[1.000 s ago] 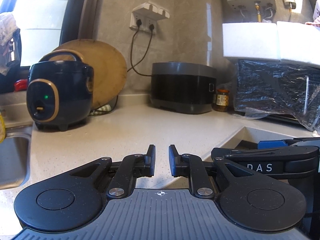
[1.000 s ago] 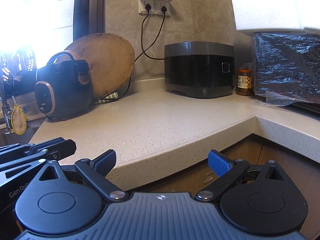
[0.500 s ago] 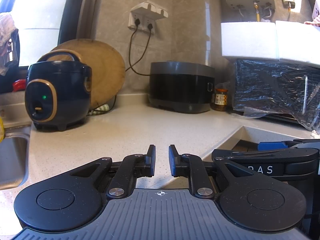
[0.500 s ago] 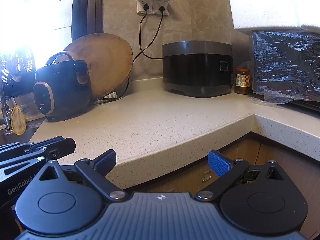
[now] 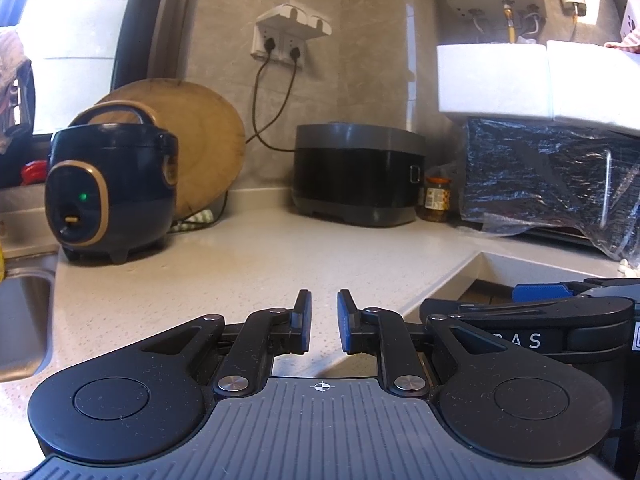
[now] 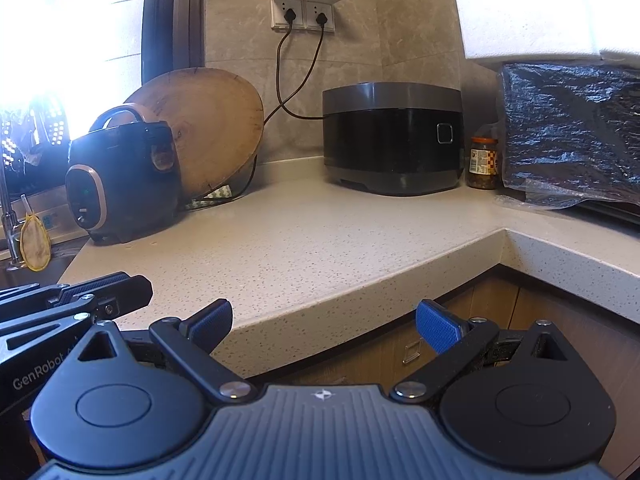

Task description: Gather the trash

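Speckled countertop [image 6: 320,248] lies ahead of narrow left tool [image 5: 324,322] and wide right tool [image 6: 324,326].

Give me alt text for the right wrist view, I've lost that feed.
The right gripper hangs open and empty at the edge of a speckled countertop. At the back stand a dark rice cooker before a round wooden board, a black box-shaped cooker and a small jar. No loose trash shows.

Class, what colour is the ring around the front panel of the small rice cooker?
Gold, on the rice cooker; clearest in the left wrist view.
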